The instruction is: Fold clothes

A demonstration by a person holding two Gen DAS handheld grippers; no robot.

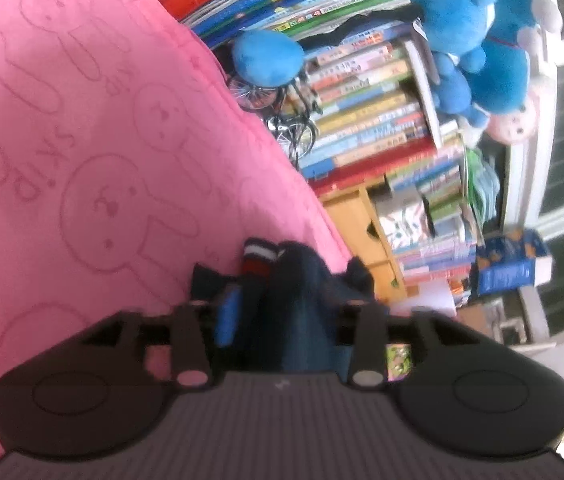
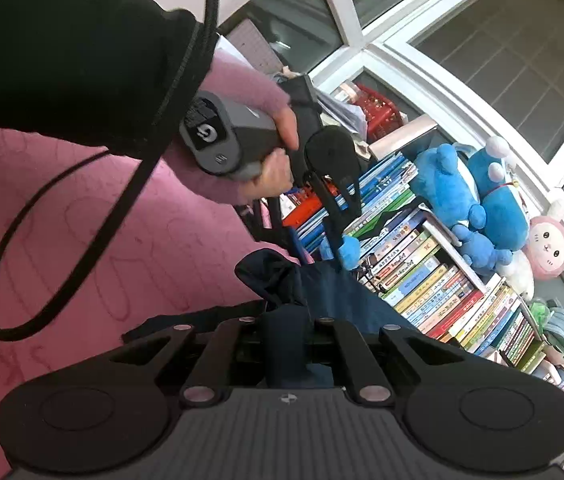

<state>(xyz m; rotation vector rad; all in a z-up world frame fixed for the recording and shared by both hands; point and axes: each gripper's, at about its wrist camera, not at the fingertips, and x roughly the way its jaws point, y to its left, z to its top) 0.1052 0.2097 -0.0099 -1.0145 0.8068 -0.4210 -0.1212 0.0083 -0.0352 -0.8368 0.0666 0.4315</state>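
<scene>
A dark navy garment [image 1: 298, 280] with a red-and-white striped trim [image 1: 257, 258] lies bunched between the fingers of my left gripper [image 1: 282, 278]. The jaws stand apart, and the cloth fills much of the gap without clearly being pinched. A blue pad [image 1: 227, 316] shows on the left finger. In the right wrist view, my right gripper [image 2: 286, 322] is shut on a fold of the same navy garment [image 2: 322, 292], held over the pink sheet [image 2: 81, 240]. My left gripper [image 2: 314, 250] points down at the garment's far edge, held by a hand [image 2: 273, 176] in a pink cuff and black sleeve.
The pink rabbit-print bed sheet [image 1: 81, 140] covers the left side. To the right stands a packed bookshelf [image 1: 382, 120] with blue plush toys [image 1: 478, 40], a pink plush [image 2: 550, 244] and a small model bicycle [image 1: 282, 112]. A white-framed window [image 2: 482, 60] rises behind. A black cable [image 2: 81, 248] loops over the sheet.
</scene>
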